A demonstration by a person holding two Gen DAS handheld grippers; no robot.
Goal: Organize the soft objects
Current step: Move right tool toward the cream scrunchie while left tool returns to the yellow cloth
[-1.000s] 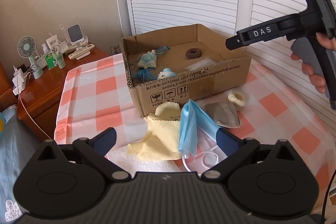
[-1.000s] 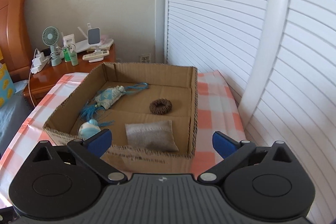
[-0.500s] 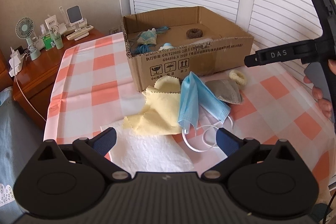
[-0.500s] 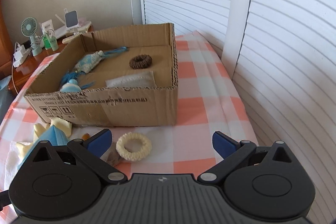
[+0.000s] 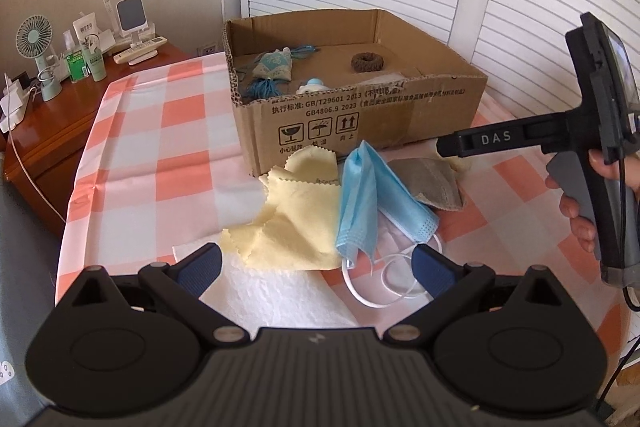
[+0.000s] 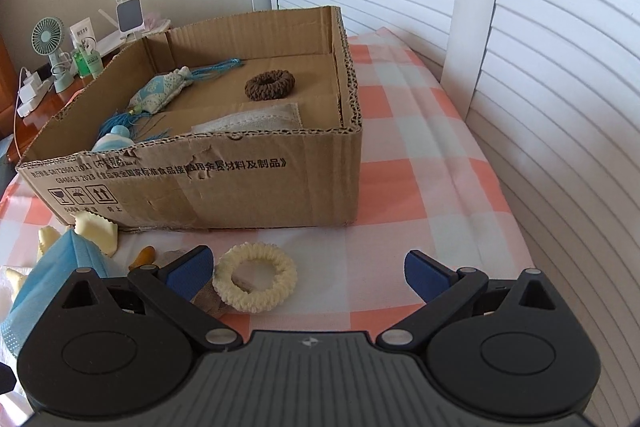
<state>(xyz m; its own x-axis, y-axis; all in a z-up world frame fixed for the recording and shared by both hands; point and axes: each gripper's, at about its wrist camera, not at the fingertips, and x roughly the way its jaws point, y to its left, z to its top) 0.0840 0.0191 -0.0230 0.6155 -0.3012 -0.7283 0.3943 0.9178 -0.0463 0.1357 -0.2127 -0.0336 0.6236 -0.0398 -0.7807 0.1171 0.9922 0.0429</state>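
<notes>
My right tool (image 6: 306,269) gaping, empty | cream knitted ring scrunchie (image 6: 255,277) on checked surface beside brown cardboard box (image 6: 224,183) | light, squashy: I'd pinch its band | left tool (image 5: 316,263) also apart

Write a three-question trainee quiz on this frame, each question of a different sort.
1. True or false: the brown scrunchie lies inside the cardboard box.
2. Which item is nearest the right gripper? A) cream scrunchie B) blue face mask C) yellow cloth
3. Fill in: the jaws of the left gripper are ____.

Key: 1 true; 2 A; 3 open.
</notes>
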